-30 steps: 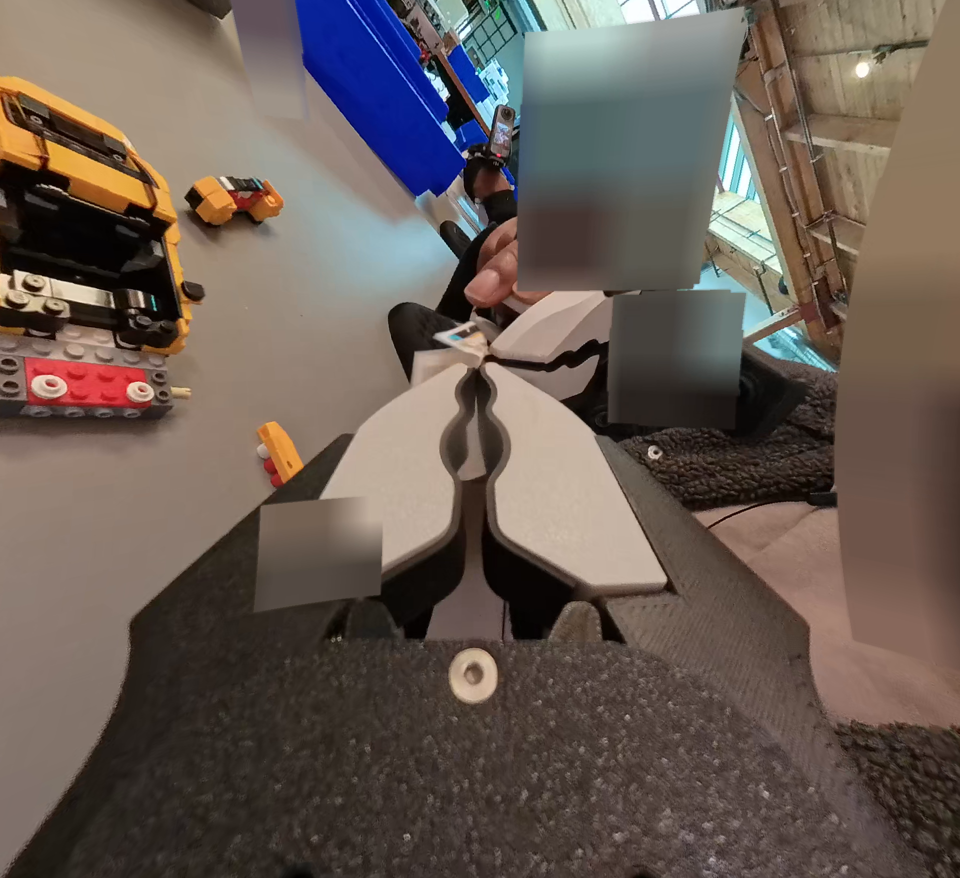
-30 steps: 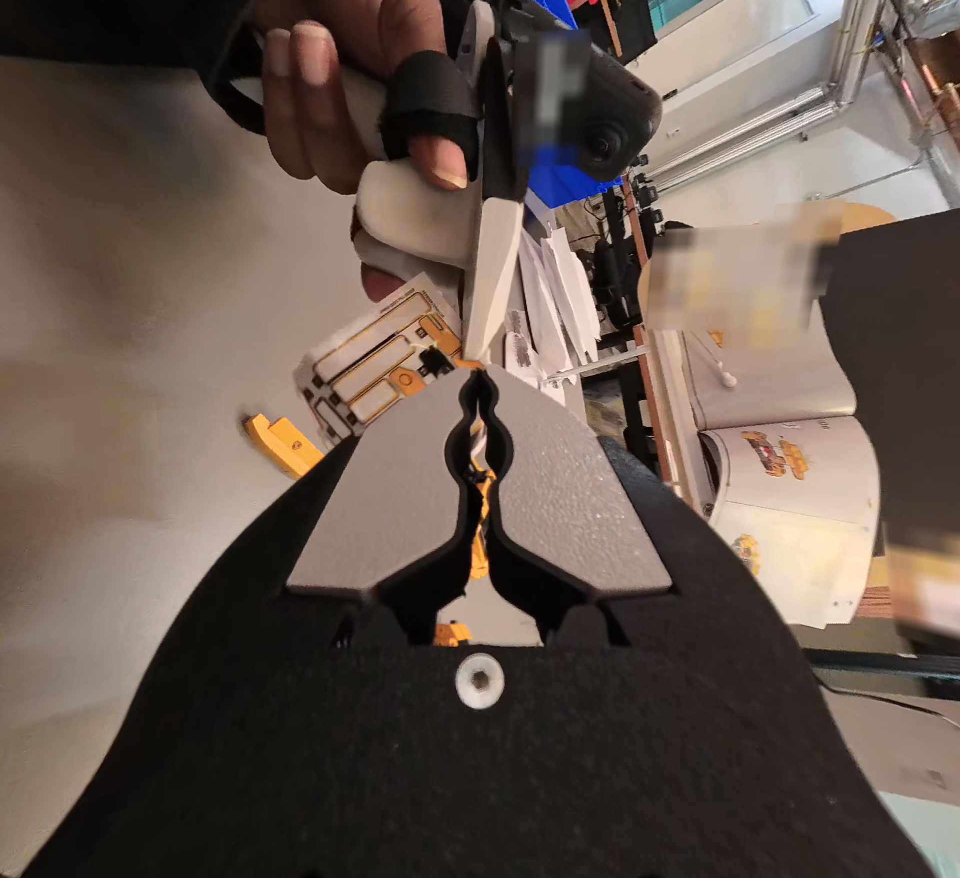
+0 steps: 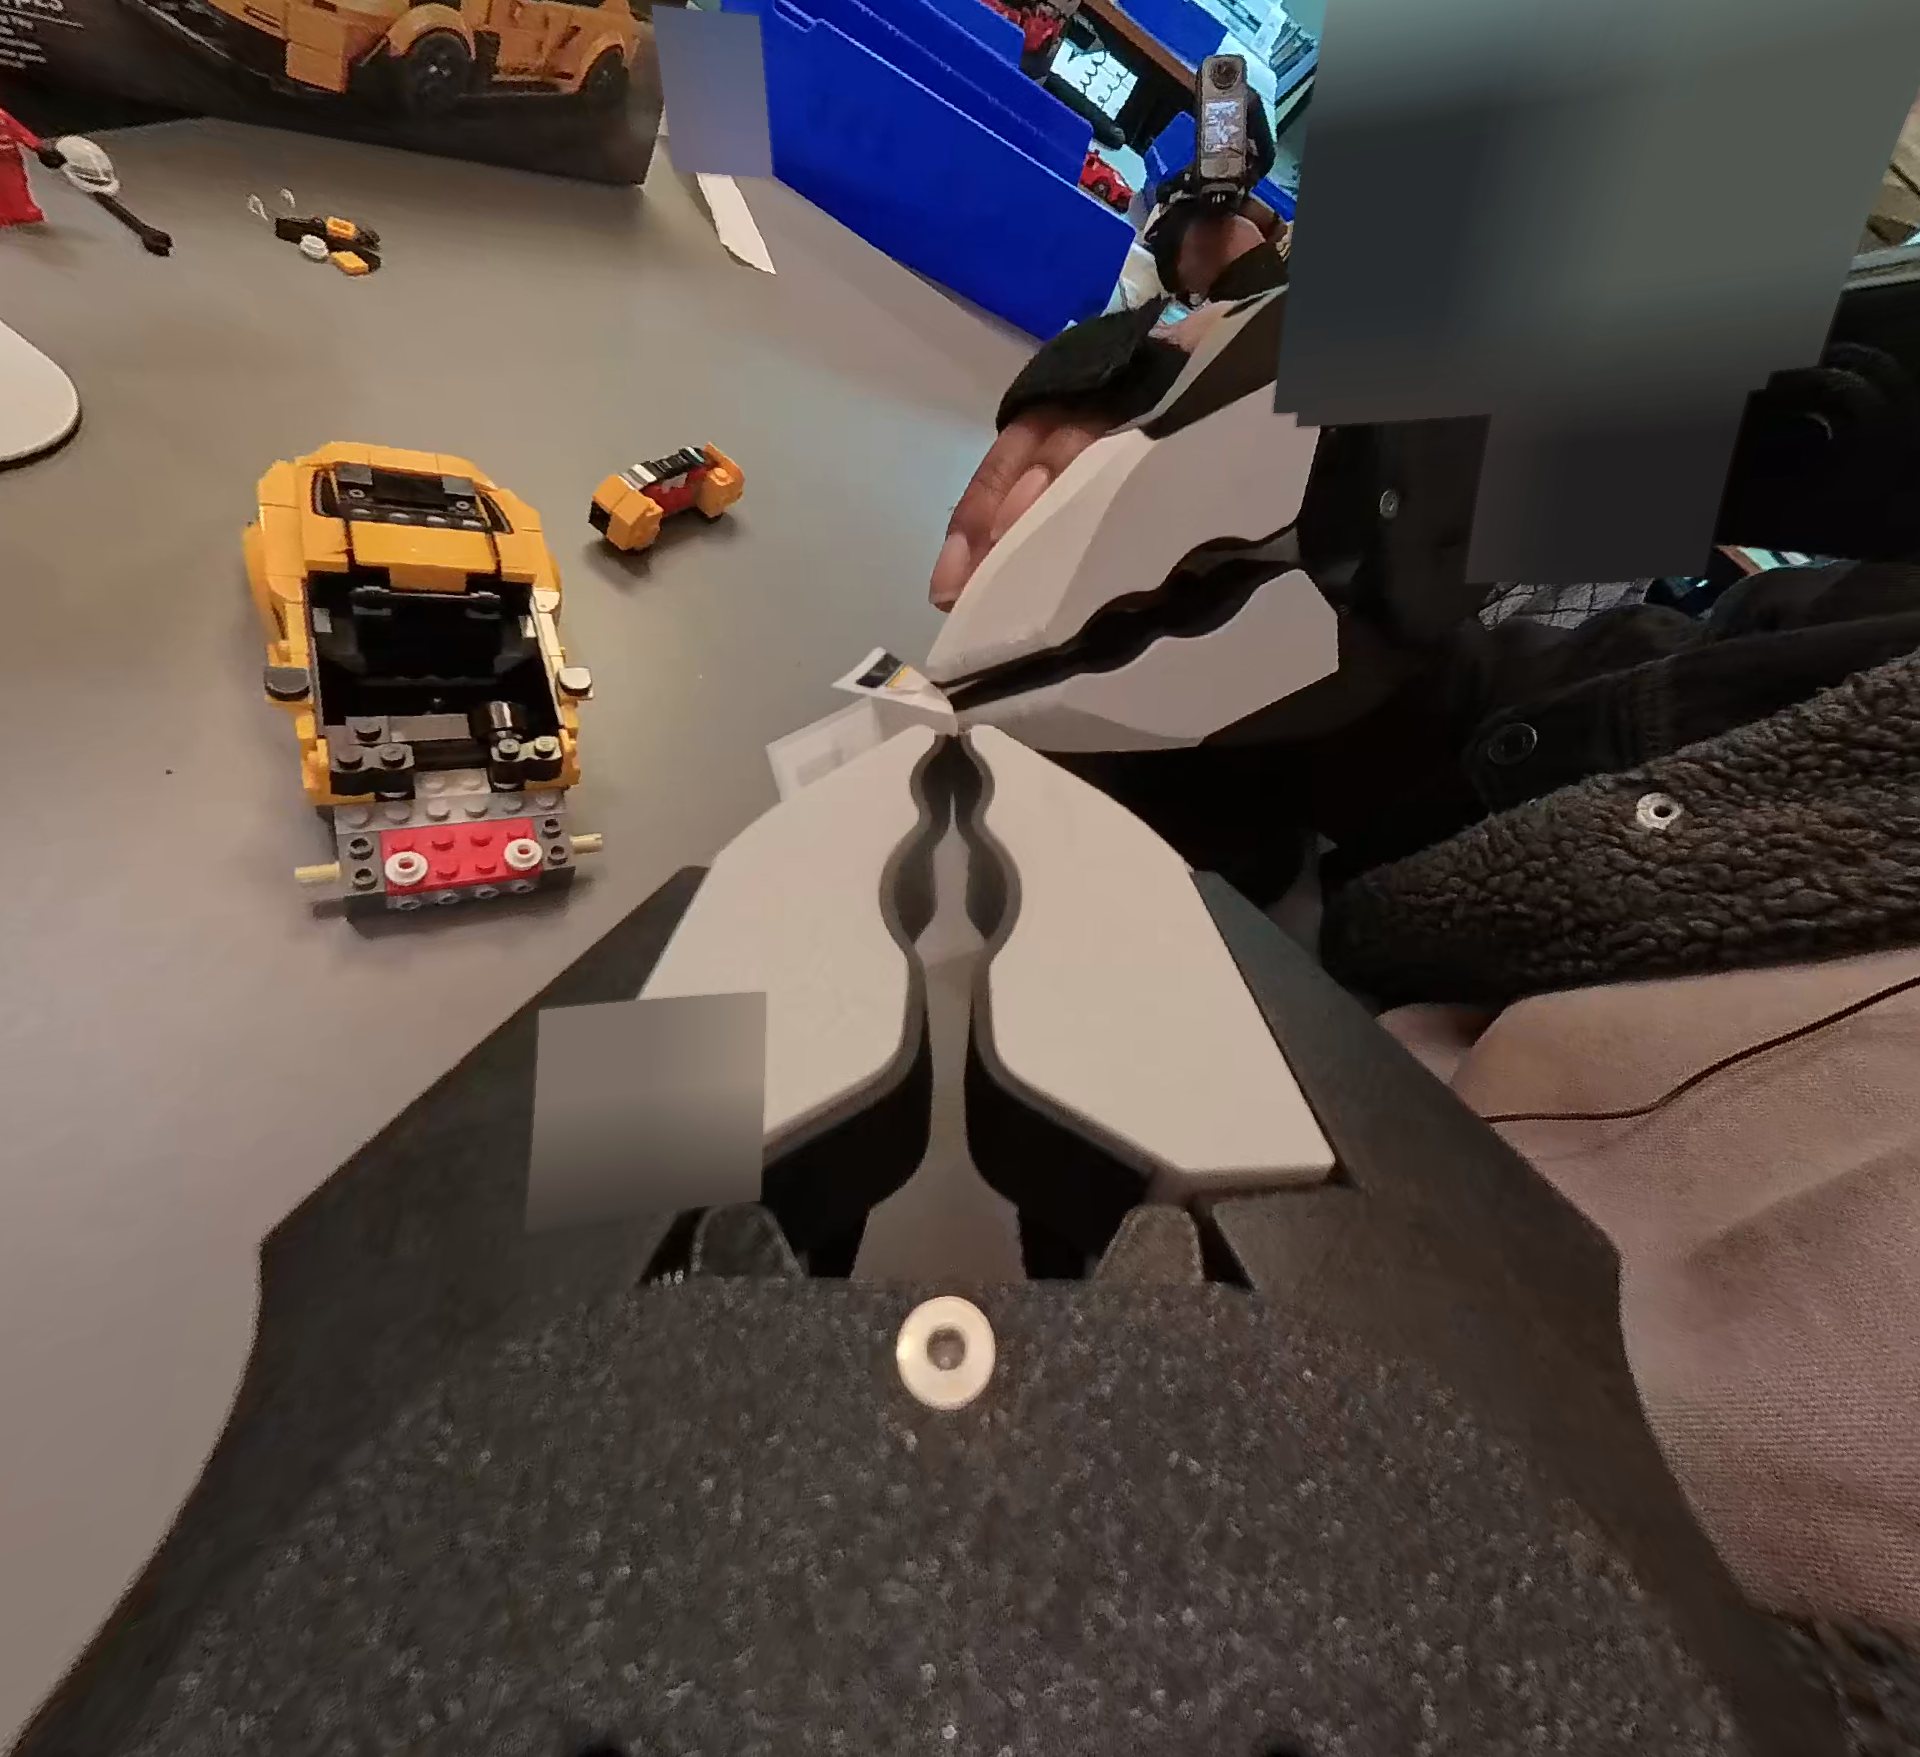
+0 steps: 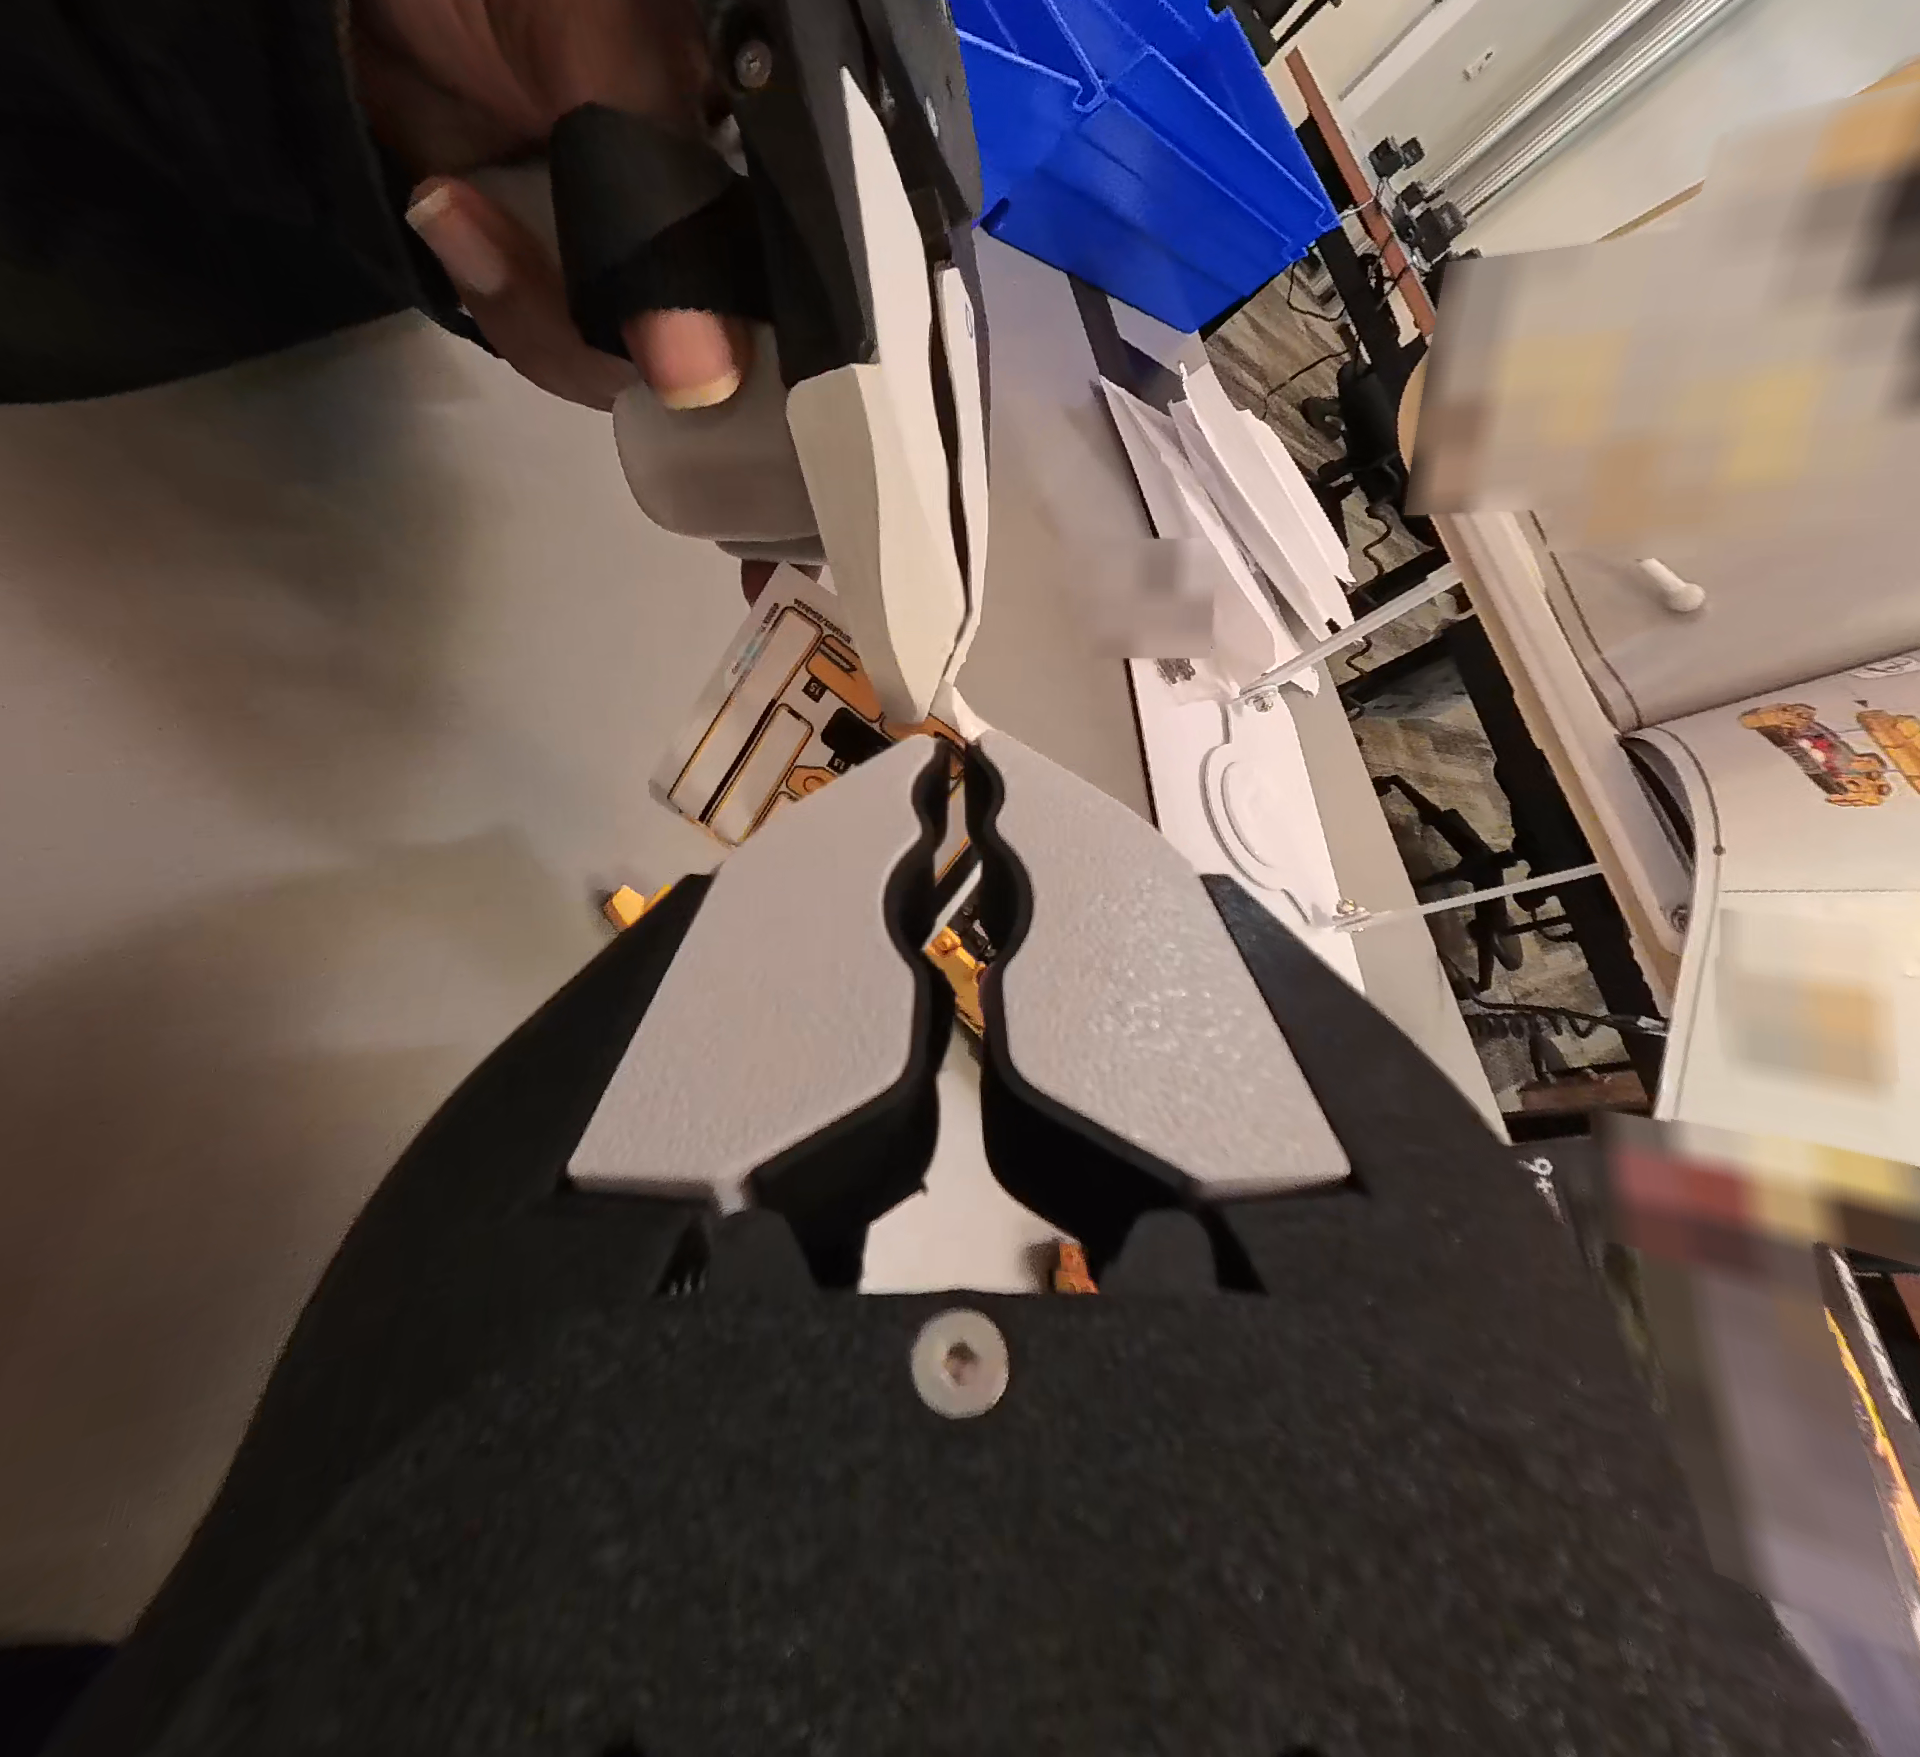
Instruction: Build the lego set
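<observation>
Left wrist view: both hand-held grippers (image 3: 951, 741) (image 4: 956, 746) pinch a sticker sheet (image 4: 769, 731) above grey table (image 3: 520, 377).

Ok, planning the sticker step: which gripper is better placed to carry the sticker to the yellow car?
Right, probably. The right gripper seems shut on the small sticker, free to carry it, while the left gripper is busy pinching the sticker sheet. The yellow car lies nearby.
</observation>
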